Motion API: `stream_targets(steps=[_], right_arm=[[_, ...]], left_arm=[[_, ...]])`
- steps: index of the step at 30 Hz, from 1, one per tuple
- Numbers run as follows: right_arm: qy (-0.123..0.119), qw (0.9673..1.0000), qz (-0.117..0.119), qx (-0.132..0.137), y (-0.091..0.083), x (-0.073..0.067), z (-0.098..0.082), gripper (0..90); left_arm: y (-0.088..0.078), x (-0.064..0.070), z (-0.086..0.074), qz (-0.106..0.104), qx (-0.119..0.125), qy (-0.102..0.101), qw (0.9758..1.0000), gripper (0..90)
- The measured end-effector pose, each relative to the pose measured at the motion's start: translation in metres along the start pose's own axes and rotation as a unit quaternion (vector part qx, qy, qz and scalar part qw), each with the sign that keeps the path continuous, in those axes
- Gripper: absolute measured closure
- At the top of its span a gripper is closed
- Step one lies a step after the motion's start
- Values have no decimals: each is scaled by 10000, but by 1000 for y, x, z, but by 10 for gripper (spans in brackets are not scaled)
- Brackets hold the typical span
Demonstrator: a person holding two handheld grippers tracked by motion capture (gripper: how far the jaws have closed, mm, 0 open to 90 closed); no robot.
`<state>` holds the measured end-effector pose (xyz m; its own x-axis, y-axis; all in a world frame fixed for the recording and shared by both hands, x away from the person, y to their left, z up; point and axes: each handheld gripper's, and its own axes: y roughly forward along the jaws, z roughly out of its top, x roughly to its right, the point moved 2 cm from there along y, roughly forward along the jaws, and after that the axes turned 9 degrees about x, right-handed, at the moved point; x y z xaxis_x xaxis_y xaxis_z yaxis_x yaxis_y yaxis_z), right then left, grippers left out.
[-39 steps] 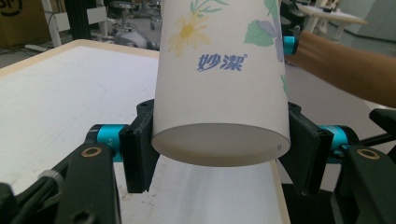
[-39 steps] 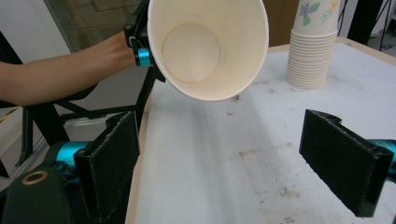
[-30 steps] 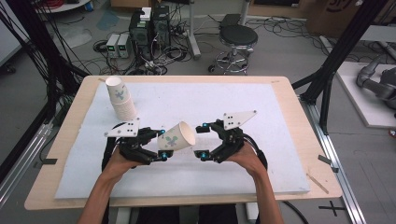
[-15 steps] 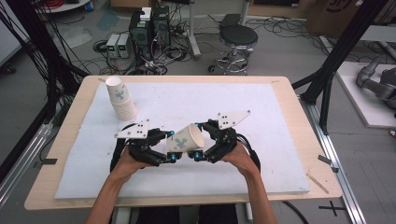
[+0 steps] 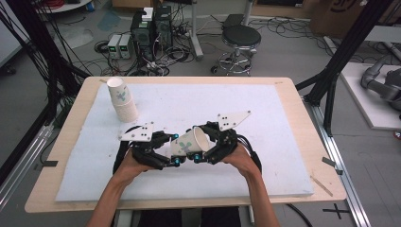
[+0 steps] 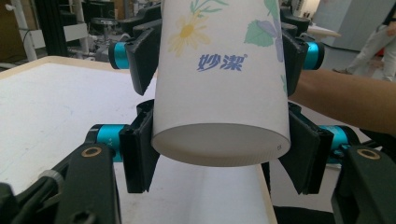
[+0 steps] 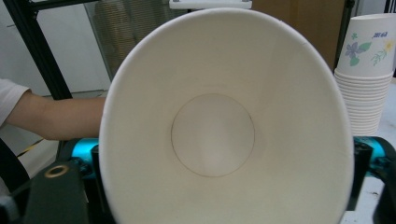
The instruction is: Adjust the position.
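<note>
A white paper cup [image 5: 188,145] printed with flowers lies on its side in the air between my two grippers, low over the white mat. My left gripper [image 5: 176,149] is shut on its narrow base end [image 6: 219,93], the pads [image 6: 137,154] pressing on both sides. My right gripper [image 5: 201,143] has just been closing on the wide mouth end; its jaws flank the rim, and the mouth [image 7: 215,130] looks squeezed into an oval. In the left gripper view the right gripper [image 6: 219,56] grips the cup farther up.
A stack of matching cups [image 5: 124,101] stands at the mat's back left, also seen as the stack [image 7: 364,84] beyond the rim. The white mat [image 5: 265,109] covers the wooden table. A stool [image 5: 241,40] and computer boxes [image 5: 151,28] stand on the floor behind.
The two grippers have come together. The right gripper's jaws, wide apart before, now close on the cup's mouth end. The left gripper keeps its hold on the base.
</note>
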<state>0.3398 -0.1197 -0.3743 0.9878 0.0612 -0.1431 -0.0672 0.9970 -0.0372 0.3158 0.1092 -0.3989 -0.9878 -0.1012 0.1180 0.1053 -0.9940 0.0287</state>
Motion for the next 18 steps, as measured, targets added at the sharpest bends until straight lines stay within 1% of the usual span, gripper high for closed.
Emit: stream_targets(steps=[1,2,3,4,9,14,15,16,17,18], right_arm=[[0,10000,0,0,0,0,0,225],[-27,10000,13,3,0,-1,0,254],[-27,10000,13,3,0,-1,0,254],[-58,10000,58,34,-1,-1,0,274],[-48,10000,76,32,-1,-2,0,295],[-95,9999,82,54,-2,-2,0,314],[-88,9999,79,51,-2,-2,0,314],[-83,9999,85,52,-2,-3,0,314],[-83,9999,85,52,-2,-3,0,314],[-89,9999,69,38,-2,-2,0,313]], left_arm=[[0,0,0,15,-10,-6,10000,363],[0,0,0,9,-16,-8,10000,363],[0,0,0,9,-16,-8,10000,363],[0,0,0,17,-21,3,10000,363],[-1,0,0,-3,-31,18,10000,365],[0,0,0,-23,-33,32,10000,360],[0,0,0,-58,22,85,9999,352],[0,0,0,-58,22,85,9999,275],[1,1,0,-46,46,84,9999,275],[2,2,0,-67,-63,-27,10000,18]])
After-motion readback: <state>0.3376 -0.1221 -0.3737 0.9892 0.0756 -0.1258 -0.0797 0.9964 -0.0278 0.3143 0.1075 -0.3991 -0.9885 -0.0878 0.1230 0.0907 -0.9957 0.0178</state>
